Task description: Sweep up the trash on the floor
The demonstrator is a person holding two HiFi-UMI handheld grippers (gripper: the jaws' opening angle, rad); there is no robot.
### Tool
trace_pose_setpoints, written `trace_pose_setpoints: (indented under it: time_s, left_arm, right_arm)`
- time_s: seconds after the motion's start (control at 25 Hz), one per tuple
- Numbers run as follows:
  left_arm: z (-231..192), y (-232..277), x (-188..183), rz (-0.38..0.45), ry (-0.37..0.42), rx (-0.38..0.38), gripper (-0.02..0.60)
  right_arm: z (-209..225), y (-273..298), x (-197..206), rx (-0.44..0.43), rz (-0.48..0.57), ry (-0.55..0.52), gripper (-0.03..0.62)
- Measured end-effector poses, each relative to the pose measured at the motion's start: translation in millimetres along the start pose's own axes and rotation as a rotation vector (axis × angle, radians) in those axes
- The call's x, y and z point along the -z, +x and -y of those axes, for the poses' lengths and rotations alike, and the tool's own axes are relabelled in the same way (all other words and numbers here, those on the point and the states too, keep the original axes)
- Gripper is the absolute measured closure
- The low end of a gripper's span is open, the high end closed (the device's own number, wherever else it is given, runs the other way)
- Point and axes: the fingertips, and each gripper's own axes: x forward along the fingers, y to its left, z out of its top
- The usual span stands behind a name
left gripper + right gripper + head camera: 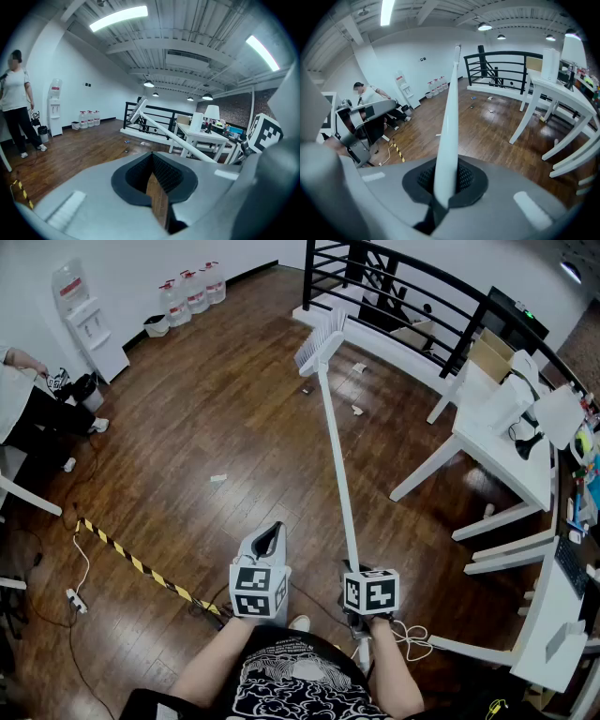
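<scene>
A white broom runs up the floor in the head view, its long handle (pixel 335 451) ending in a brush head (pixel 322 341) near the railing. My right gripper (pixel 354 568) is shut on the low end of the handle (pixel 451 117), which rises from between the right gripper's (pixel 447 180) pads. My left gripper (pixel 270 536) hangs to the left of the handle, shut and holding nothing; the left gripper (pixel 152 161) shows only floor through a thin slit. Small white scraps of trash lie on the wooden floor: one (pixel 217 478) at mid-left, others (pixel 357 410) (pixel 359 367) by the brush.
White tables (pixel 487 432) with splayed legs stand at the right. A black railing (pixel 403 282) closes the far side. Yellow-black tape (pixel 141 564) and a power strip (pixel 73 597) lie at the lower left. Water bottles (pixel 192 292), a dispenser (pixel 89 320) and a person (pixel 28 399) are at left.
</scene>
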Motion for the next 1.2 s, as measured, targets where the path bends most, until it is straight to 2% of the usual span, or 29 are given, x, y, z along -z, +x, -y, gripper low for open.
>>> trace_pose_setpoints:
  time_s: [0.52, 0.88, 1.2]
  left_arm:
    - [-106, 121, -26, -0.087, -0.061, 0.001, 0.577]
    - [-171, 171, -45, -0.110, -0.121, 0.007, 0.577]
    - [-212, 196, -54, -0.121, -0.143, -0.022, 0.577]
  right_arm:
    - [0, 102, -96, -0.012, -0.135, -0.002, 0.594]
    - [-7, 156, -150, 0.000, -0.245, -0.033, 0.594]
    - [-20, 192, -184, -0.039, -0.292, -0.078, 0.594]
